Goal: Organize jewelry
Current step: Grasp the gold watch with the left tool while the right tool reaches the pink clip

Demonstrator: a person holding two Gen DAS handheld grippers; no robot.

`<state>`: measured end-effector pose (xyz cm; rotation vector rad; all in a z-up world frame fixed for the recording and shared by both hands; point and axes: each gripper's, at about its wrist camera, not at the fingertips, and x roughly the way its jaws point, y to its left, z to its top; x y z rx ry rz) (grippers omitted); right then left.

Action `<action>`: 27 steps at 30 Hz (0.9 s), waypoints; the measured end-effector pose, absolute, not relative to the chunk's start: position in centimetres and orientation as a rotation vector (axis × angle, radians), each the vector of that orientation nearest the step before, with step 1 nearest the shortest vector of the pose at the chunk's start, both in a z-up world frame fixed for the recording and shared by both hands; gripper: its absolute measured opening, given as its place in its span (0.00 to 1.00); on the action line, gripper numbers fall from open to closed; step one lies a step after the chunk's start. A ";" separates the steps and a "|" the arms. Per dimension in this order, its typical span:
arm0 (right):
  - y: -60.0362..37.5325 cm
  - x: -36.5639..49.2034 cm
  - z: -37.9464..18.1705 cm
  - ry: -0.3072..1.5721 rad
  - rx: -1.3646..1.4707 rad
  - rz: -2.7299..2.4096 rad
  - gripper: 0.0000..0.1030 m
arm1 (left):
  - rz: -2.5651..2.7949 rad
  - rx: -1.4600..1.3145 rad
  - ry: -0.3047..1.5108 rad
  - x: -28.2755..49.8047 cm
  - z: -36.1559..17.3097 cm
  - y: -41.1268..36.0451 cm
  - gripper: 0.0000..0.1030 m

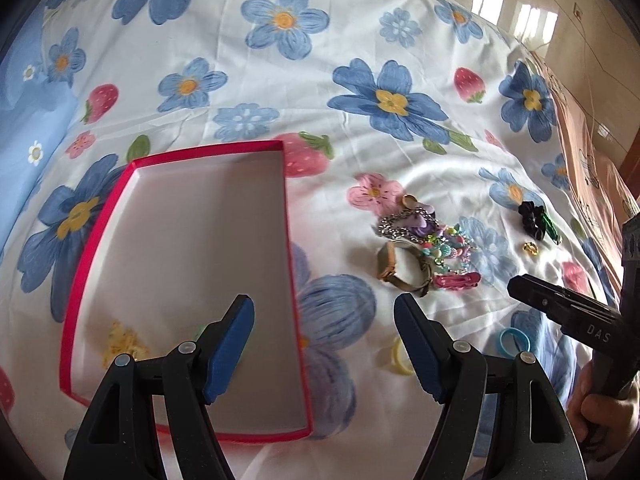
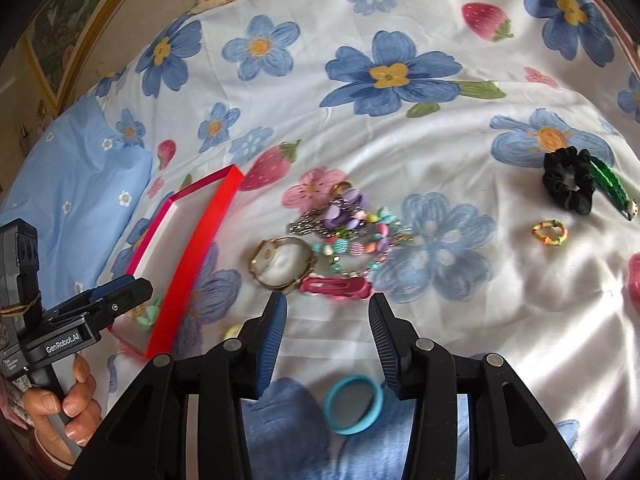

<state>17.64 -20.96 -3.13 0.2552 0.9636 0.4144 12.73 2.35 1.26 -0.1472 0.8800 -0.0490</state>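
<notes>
My right gripper is open and empty over the bed, so next I grab the pink clip for the red box.

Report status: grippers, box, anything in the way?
Left gripper open over red box. Right gripper open, empty, above blue ring. Jewelry pile on bedspread. Nothing blocking.

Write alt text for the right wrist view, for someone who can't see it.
The open right gripper hovers over a floral bedsheet, above a blue hair tie, pointing toward a pile of beaded jewelry. At left sit a red box and the left gripper.
</notes>
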 end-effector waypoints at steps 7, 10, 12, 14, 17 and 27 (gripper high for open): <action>-21.4 18.7 -3.8 0.974 0.244 0.396 0.43 | -0.068 -0.107 0.911 15.5 0.3 0.0 0.70; -21.5 19.4 -4.1 0.978 0.239 0.389 0.43 | -0.074 -0.091 0.926 16.8 -0.2 -1.0 0.70; -21.6 20.0 -4.2 0.978 0.232 0.379 0.43 | -0.073 -0.084 0.939 17.8 -0.6 -1.5 0.69; -21.7 20.8 -4.4 0.984 0.223 0.372 0.43 | -0.074 -0.076 0.957 18.9 -1.2 -2.0 0.68; -21.6 21.9 -4.9 0.997 0.209 0.366 0.42 | -0.083 -0.067 0.981 20.5 -2.1 -2.9 0.62; -20.0 25.8 -6.7 1.036 0.132 0.373 0.29 | -0.097 -0.046 1.044 24.2 -4.8 -4.6 0.37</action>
